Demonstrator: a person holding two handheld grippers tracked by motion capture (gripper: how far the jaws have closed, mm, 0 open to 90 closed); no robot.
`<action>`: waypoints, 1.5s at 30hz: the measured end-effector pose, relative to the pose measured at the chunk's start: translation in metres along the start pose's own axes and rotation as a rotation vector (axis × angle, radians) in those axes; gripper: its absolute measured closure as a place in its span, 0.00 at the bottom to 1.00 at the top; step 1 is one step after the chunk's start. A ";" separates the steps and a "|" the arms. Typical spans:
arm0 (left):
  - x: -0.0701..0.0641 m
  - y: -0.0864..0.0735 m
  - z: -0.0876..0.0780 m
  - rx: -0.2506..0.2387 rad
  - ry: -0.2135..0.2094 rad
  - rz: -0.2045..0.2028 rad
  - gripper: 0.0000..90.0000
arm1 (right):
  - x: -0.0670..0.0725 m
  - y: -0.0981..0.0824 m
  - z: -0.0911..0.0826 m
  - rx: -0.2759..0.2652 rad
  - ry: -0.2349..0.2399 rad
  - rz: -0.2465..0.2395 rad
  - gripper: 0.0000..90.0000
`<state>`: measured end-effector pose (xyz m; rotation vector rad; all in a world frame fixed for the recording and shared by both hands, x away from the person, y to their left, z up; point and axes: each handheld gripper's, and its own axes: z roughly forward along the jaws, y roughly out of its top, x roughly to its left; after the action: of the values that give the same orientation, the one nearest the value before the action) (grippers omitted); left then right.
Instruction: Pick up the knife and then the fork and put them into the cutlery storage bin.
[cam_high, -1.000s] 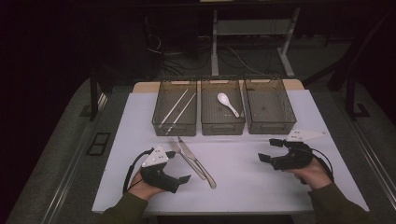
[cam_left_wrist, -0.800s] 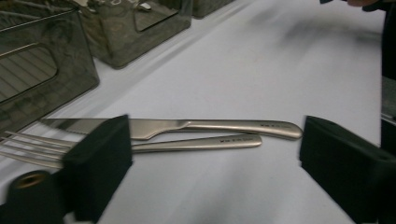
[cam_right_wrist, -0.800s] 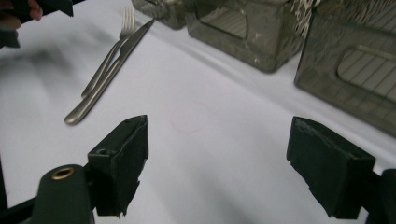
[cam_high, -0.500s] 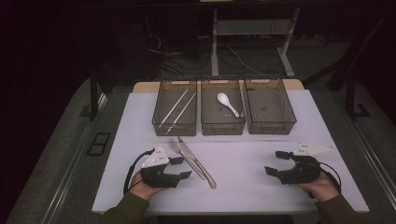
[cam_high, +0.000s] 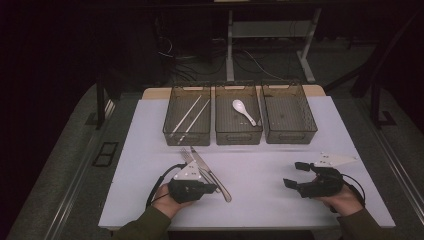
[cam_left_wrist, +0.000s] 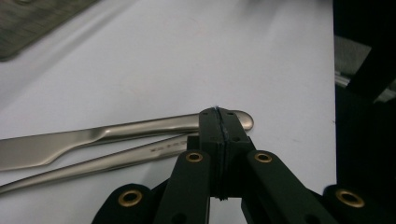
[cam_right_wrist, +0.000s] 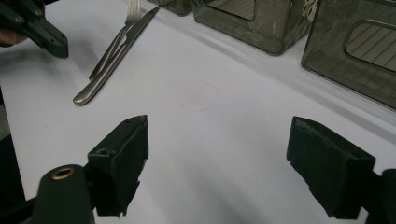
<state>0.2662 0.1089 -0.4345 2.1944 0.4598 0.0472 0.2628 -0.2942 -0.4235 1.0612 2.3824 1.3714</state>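
A steel knife (cam_high: 220, 184) and a fork (cam_high: 186, 154) lie side by side on the white table, left of centre. My left gripper (cam_high: 216, 189) rests at their handle ends; its jaws have just been closing and now stand pressed together. In the left gripper view the shut tips (cam_left_wrist: 219, 114) sit just in front of the knife (cam_left_wrist: 70, 142) and the fork handle (cam_left_wrist: 116, 158), with nothing between the pads. My right gripper (cam_high: 291, 174) is open over bare table at the right. Its pads (cam_right_wrist: 121, 149) stand wide apart with nothing between them, with the knife (cam_right_wrist: 126, 42) farther off.
Three dark mesh bins stand in a row at the back. The left bin (cam_high: 170, 134) holds chopsticks (cam_high: 190, 114), the middle bin (cam_high: 238, 138) a white spoon (cam_high: 243, 111), and the right bin (cam_high: 291, 135) nothing. The table's front edge is close to both hands.
The left gripper slid right along the cutlery to the handle ends and its jaws closed. The right gripper moved back toward the front edge a second ago, then stayed put.
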 end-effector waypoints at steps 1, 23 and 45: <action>-0.001 0.001 0.003 0.009 -0.005 0.006 0.99 | 0.000 0.000 0.000 0.001 0.000 -0.001 0.23; 0.001 0.022 0.053 0.069 -0.033 0.080 0.99 | 0.000 0.000 0.000 -0.001 0.002 0.003 0.23; 0.017 0.052 0.084 0.087 0.003 0.118 0.99 | 0.000 0.001 -0.002 -0.008 0.003 0.000 0.23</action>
<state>0.3143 0.0223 -0.4485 2.3051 0.3395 0.0952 0.2625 -0.2951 -0.4220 1.0580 2.3768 1.3832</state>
